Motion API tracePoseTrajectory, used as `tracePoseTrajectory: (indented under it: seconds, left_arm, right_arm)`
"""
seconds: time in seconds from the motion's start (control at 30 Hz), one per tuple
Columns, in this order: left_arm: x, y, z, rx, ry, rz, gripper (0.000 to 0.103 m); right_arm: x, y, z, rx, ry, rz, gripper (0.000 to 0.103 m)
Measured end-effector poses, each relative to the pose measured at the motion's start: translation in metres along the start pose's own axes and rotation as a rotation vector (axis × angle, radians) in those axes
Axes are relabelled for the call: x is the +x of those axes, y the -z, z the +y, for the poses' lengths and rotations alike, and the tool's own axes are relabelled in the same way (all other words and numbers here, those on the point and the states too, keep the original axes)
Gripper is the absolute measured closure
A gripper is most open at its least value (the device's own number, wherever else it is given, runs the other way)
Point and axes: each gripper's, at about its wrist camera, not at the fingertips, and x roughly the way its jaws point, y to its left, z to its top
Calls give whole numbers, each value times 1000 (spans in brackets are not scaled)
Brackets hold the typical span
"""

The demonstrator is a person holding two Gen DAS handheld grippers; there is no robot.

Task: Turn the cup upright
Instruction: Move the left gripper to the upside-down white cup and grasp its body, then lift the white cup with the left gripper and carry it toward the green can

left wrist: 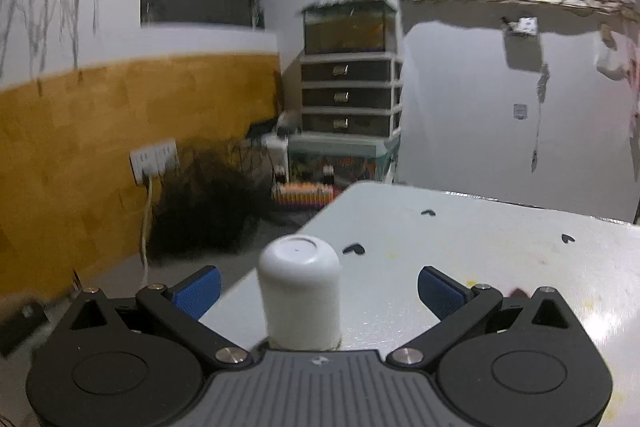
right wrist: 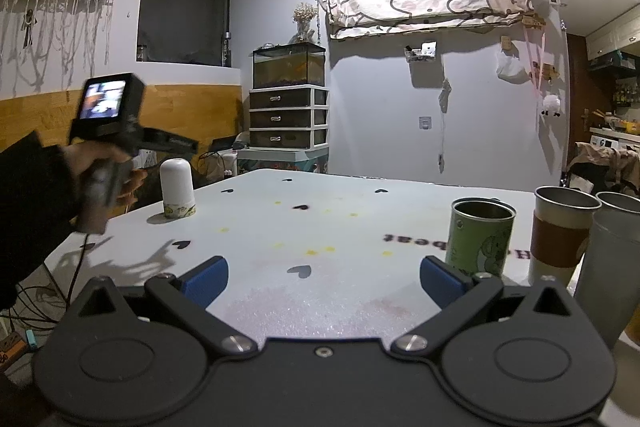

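Left wrist view: the left gripper has its jaws spread wide, released, either side of a white cup standing upside down near the left edge of the worktop, touching neither pad.

Right wrist view: the right gripper hovers with jaws released, grasping nothing. The cup sits far left; a green can and tumblers stand right.

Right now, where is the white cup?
The white cup stands upside down near the table's left edge, between the open left tongs; from the right wrist view it sits far left, beside the left hand.
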Motion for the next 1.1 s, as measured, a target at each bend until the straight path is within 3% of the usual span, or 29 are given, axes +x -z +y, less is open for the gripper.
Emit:
tracePoseTrajectory:
  seconds: [0.1, 0.3, 0.4, 0.47, 0.5, 0.63, 0.77, 0.9, 1.1]
  left_arm:
    - [20, -2, 2, -46, -3, 42, 0]
    - [42, -1, 8, -97, -114, 64, 3]
    - [46, -1, 8, -79, -122, 51, 18]
    - [49, 0, 6, -58, -115, 60, 37]
    - [50, 0, 5, -53, -105, 65, 41]
    - [42, 5, 2, -37, -74, 58, 41]
    - [22, 12, -9, 15, 4, 67, 42]
    - [-13, 24, -31, 98, 128, 61, 42]
    - [-81, 48, -79, 229, 411, 52, 41]
  right_arm:
    - [0, 3, -1, -2, 4, 8, 0]
    - [-3, 7, -2, -14, 3, 7, 0]
    - [-4, 8, -4, -6, 2, 11, 0]
    - [-3, 8, -6, 0, 3, 13, 0]
    - [-3, 8, -6, 2, 3, 14, 0]
    - [-3, 10, -8, 11, 6, 14, 0]
    - [-3, 10, -11, 24, 12, 11, 0]
    - [-4, 11, -13, 38, 10, 3, 0]
    - [-7, 12, -15, 52, 10, -8, 0]
